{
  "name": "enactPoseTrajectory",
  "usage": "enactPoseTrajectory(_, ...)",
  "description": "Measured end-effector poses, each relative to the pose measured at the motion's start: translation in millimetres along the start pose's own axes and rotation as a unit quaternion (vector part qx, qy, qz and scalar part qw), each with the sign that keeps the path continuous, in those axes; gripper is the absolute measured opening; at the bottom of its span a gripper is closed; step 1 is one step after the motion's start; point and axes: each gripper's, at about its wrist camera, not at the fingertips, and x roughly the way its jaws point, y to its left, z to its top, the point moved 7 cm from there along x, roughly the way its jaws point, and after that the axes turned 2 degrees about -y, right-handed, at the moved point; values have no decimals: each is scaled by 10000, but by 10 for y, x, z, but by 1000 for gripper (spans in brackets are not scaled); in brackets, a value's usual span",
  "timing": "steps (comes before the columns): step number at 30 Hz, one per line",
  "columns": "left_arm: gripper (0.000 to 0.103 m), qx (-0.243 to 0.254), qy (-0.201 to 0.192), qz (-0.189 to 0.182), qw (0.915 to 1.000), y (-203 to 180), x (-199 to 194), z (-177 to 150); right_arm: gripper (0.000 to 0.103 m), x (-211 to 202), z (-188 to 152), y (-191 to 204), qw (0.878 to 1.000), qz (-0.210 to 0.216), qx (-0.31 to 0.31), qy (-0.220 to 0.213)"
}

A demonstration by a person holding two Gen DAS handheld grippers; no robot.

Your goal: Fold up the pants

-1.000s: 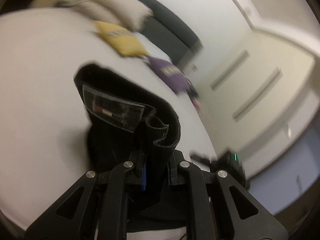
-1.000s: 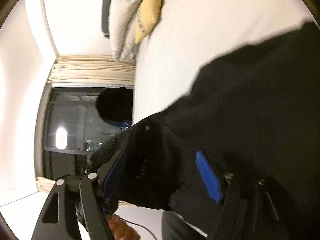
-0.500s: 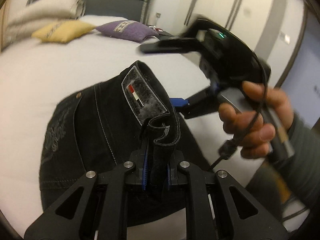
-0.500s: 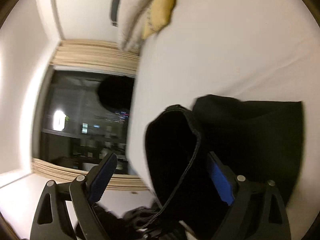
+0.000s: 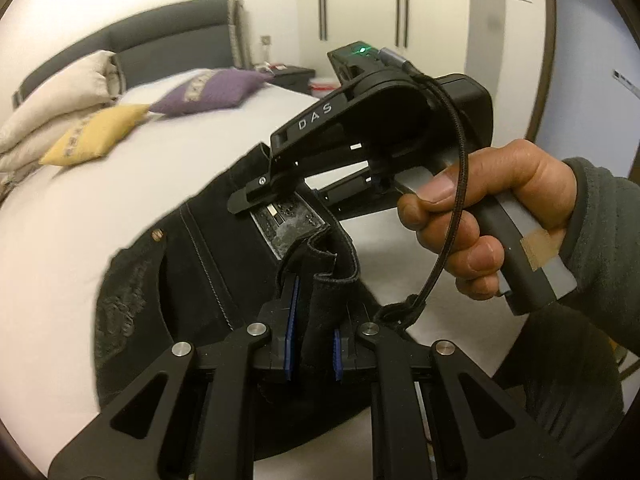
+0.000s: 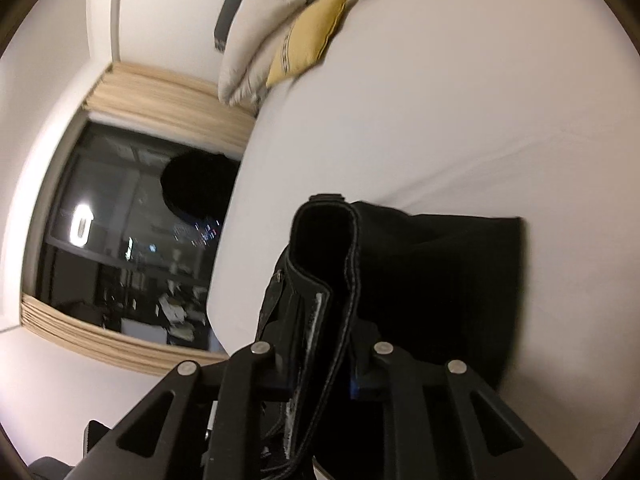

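- the left claw (image 5: 314,330), at lower centre of its own view, is clamped on a folded stretch of waistband of the black pants (image 5: 192,280).
- the pants lie bunched on the white bed (image 5: 120,200) — pocket stitching and a rivet show at centre left.
- the right claw (image 6: 320,364) pinches another thick fold of the pants (image 6: 420,280) at lower centre of its own view; the rest of the cloth spreads to the right on the bed (image 6: 480,100).
- in the left view the right hand (image 5: 480,220) holds its handle at centre right.
- a yellow pillow (image 5: 96,134) and a purple pillow (image 5: 208,90) sit at upper left.
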Motion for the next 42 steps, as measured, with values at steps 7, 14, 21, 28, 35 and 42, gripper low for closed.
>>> enactPoseTrajectory(7, 17, 86, 603, -171, 9980, -161, 673, -221, 19, -14, -137, -534, 9986, -480, 200, 43)
enactPoseTrajectory(14, 39, -321, 558, -604, 9961, -183, 520, -220, 47, -110, -133, -759, 9977, -199, 639, -53)
enactPoseTrajectory(21, 61, -1105, -309, -334, 9928, 569, -237, 164, 74, -812, -58, -476, 9924, -290, 567, -1056)
enactPoseTrajectory(28, 61, -1815, 300, -100, 9829, 1327, 176, -274, 69, -336, -707, -116, 9974, 544, 314, -342)
enactPoseTrajectory(35, 61, -1691, 342, 103, 9850, 1383, 330, -485, 0, -390, -958, -779, 9964, 61, 739, -415)
enactPoseTrajectory(42, 66, -1746, -353, 98, 9840, 1535, -190, 224, 38, -629, -489, -146, 9976, 92, -78, -678)
